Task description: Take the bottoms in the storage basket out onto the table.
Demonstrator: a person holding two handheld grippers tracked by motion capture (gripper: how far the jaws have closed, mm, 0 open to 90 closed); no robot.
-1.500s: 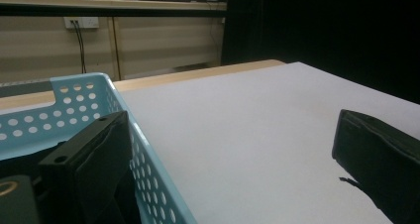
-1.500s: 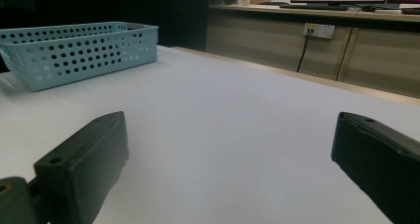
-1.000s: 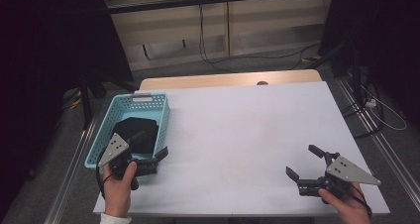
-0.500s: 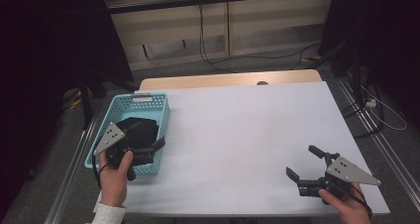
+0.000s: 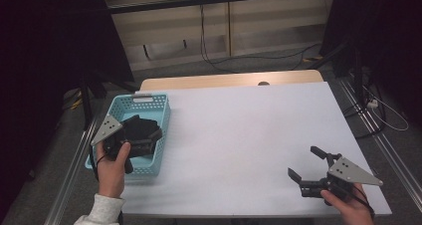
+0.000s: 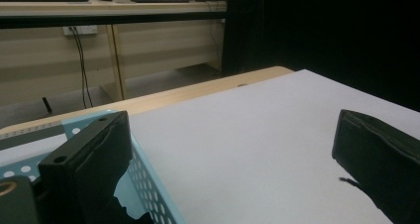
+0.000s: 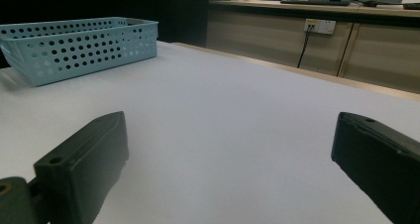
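A light blue perforated basket (image 5: 159, 113) stands at the table's left edge, with a black item (image 5: 139, 125) lying inside it. My left gripper (image 5: 149, 140) hovers over the basket's near half, open and empty. In the left gripper view (image 6: 228, 149) one jaw is above the basket rim (image 6: 148, 184) and the other above the white tabletop. My right gripper (image 5: 302, 161) stands open and empty close to the table's front right corner. The right gripper view (image 7: 228, 149) looks across the table to the basket (image 7: 79, 45) far off.
The white table (image 5: 249, 130) has a wooden strip along its far edge. Behind it are a low cabinet wall and cables on the floor. Dark curtains stand at both sides.
My left gripper has moved from the basket's front right corner to the left and back, over the basket. The right gripper has stayed put.
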